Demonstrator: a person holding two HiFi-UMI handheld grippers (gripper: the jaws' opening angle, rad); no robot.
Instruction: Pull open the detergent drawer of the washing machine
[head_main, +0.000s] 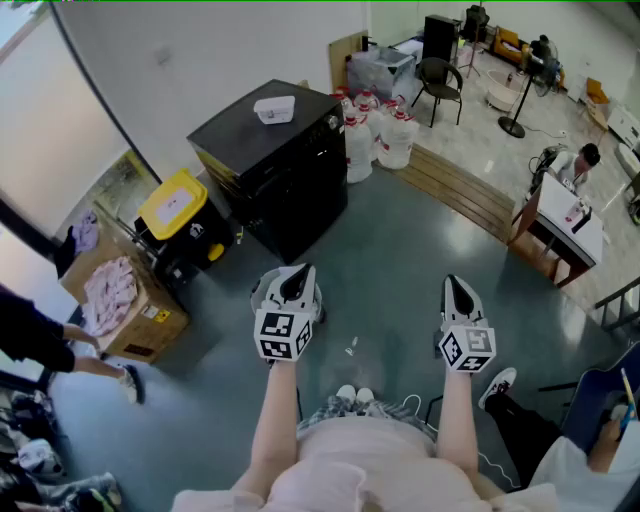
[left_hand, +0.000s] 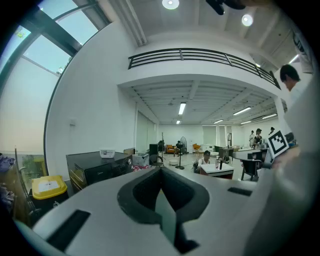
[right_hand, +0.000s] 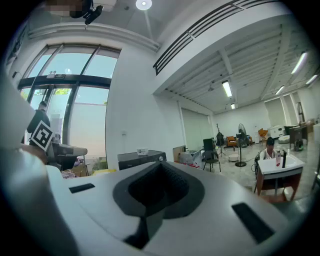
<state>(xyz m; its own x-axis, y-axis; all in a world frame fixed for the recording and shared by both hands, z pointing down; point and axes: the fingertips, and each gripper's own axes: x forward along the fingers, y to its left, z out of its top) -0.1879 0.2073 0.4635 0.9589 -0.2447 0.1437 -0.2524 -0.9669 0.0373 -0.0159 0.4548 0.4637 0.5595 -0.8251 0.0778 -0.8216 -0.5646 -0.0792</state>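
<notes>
Seeing left tool (head_main: 297, 282) and right tool (head_main: 457, 293) pinched shut, holding nothing. Flanking washing machine (head_main: 285, 175): yellow-lidded bin (head_main: 175, 205) left, white jugs (head_main: 378, 135) right

Can't pick out detergent drawer on washing machine (head_main: 275, 170): too small, steeply angled in head view. Lower half blocked by the jaws in both gripper views. White item (head_main: 274, 108) on top unidentifiable. Person (head_main: 40, 345) at floor's left edge cut off.

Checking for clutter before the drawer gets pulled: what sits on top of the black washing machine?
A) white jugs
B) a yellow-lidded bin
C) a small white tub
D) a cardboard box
C: a small white tub is the only thing resting on the flat top of the washing machine.
</notes>
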